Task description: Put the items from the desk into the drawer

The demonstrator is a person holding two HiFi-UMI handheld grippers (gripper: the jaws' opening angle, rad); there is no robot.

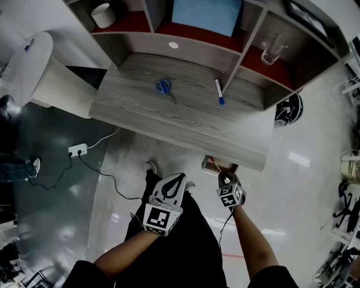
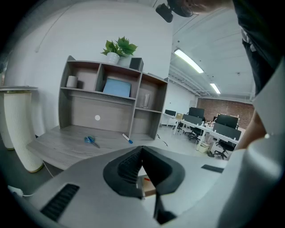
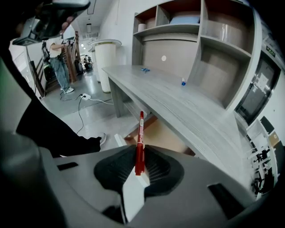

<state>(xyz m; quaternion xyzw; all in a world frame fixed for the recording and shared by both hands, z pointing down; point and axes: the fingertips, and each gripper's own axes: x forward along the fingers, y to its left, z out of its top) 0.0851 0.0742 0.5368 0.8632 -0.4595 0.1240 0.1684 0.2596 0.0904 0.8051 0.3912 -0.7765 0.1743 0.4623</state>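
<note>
Blue scissors and a white marker with a blue cap lie on the grey wooden desk. Under the desk's front right, a drawer stands open, showing its brown inside. My right gripper is shut on a red marker, which points up and out over the drawer. My left gripper hangs beside it, below the desk edge, with its jaws together and nothing in them.
The hutch on the desk holds a white cup, a blue folder and a glass. A white ribbed column stands at the left. A power strip with cables lies on the floor. A person stands farther off.
</note>
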